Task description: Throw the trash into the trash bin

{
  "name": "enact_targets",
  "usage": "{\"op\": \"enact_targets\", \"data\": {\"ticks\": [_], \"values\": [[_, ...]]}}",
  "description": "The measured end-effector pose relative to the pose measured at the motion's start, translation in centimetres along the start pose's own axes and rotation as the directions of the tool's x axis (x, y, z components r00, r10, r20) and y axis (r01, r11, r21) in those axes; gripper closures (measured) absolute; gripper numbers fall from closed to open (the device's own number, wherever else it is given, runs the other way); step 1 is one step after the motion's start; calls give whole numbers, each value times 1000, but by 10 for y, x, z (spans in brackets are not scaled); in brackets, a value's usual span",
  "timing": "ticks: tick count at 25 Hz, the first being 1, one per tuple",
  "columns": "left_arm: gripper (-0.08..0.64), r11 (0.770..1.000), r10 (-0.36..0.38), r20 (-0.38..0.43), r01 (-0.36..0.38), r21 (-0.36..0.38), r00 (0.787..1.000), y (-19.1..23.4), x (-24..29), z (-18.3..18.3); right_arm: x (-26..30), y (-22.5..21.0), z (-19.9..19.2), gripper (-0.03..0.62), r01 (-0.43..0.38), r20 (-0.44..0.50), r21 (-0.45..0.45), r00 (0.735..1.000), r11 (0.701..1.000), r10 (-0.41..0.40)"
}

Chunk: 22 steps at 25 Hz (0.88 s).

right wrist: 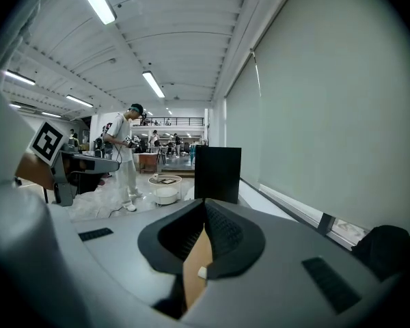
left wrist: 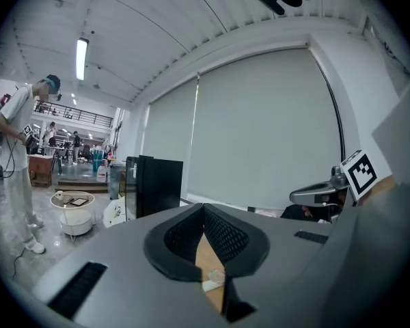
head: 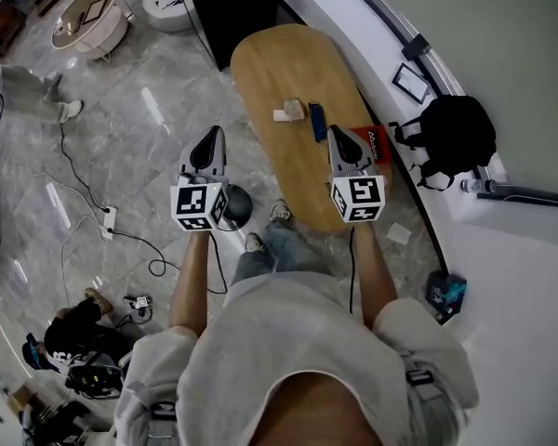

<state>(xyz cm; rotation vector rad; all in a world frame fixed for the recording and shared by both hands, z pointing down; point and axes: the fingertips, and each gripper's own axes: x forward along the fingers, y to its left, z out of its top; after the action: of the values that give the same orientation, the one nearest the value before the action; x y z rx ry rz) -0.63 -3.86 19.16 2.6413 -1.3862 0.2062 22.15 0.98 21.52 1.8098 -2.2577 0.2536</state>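
On the oval wooden table [head: 279, 59] lie a small whitish piece of trash [head: 289, 111], a blue object [head: 317, 122] and a red packet [head: 373, 143]. My left gripper [head: 211, 134] hovers over the floor just left of the table, its jaws shut with nothing between them. The right gripper [head: 336, 134] hangs over the table's near right part beside the red packet, also shut and empty. Through the left gripper [left wrist: 203, 209] I glimpse table and a crumpled scrap [left wrist: 213, 277]. Below the right gripper [right wrist: 205, 203] a white scrap [right wrist: 202, 272] shows. A dark round thing [head: 235, 206] sits on the floor under the left gripper.
A black cabinet [head: 232, 7] stands at the table's far end. A black backpack [head: 456, 133] rests on the window ledge at right. A white round side table [head: 88, 17], floor cables [head: 121, 230] and a crouching person [head: 74, 337] are to the left.
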Motion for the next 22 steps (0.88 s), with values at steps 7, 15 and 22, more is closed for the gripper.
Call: {"op": "enact_targets", "data": {"ticks": [7,15,22], "values": [[543,1000,11,-53,-11,-14,999,-5,29,-32,30,-14,-31,561,-30,-52,13,998,999,31],[543,999,2,-90,-6,-45,996,1,50,-70,58,-13,-66,561,-21,-99,43,995,999,26],[543,997,2,-119,-12,-81,993,18,64,-119,81,-4,-115,561,-9,-156,56,988,998,17]]}}
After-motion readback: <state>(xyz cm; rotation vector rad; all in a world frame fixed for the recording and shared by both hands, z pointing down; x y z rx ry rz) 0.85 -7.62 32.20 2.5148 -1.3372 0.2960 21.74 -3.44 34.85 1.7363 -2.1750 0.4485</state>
